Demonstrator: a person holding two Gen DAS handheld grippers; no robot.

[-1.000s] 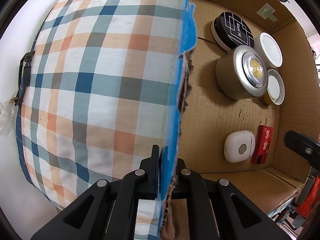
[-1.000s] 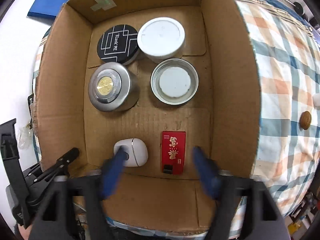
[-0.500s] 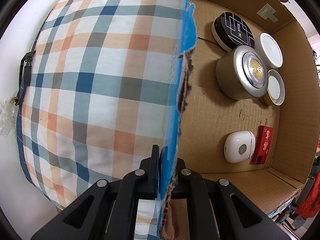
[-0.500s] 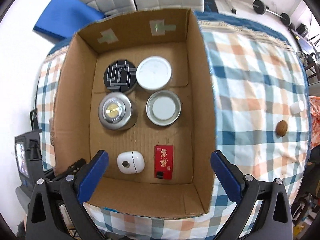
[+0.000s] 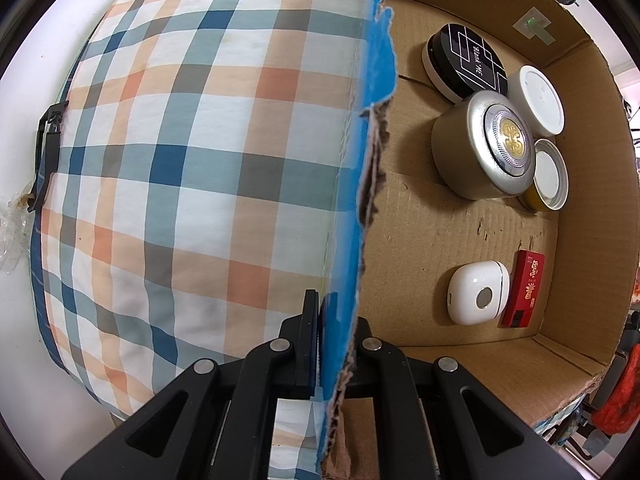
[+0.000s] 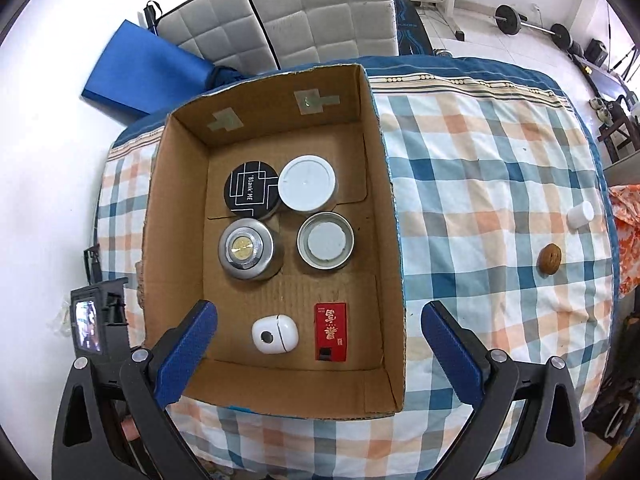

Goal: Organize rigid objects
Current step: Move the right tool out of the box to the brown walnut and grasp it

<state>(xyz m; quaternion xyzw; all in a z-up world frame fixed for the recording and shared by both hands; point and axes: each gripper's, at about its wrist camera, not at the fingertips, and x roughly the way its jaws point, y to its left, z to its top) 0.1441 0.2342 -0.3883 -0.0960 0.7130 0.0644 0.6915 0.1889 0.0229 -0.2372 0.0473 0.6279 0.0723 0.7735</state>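
A cardboard box [image 6: 176,208] sits on a checked cloth. In it stand a black tin [image 6: 253,194], a white-lidded jar [image 6: 307,189], a silver tin [image 6: 245,248], an open metal-rimmed jar [image 6: 326,241], a white case [image 6: 275,334] and a red box [image 6: 331,331]. My left gripper [image 5: 334,340] is shut on the box's left wall [image 5: 360,208]; the same items show in its view, such as the silver tin [image 5: 486,152]. My right gripper [image 6: 318,334] is wide open and empty, high above the box's near end.
On the checked cloth [image 6: 480,200] to the right of the box lie a small white bottle [image 6: 581,214] and a brown round object [image 6: 550,258]. A blue mat [image 6: 140,72] and grey cushions [image 6: 280,12] lie behind the bed. Gym weights [image 6: 528,26] stand at the back right.
My right gripper has risen up and back out of the box, its fingers open wider. The red box stays on the box floor. My left gripper has not moved.
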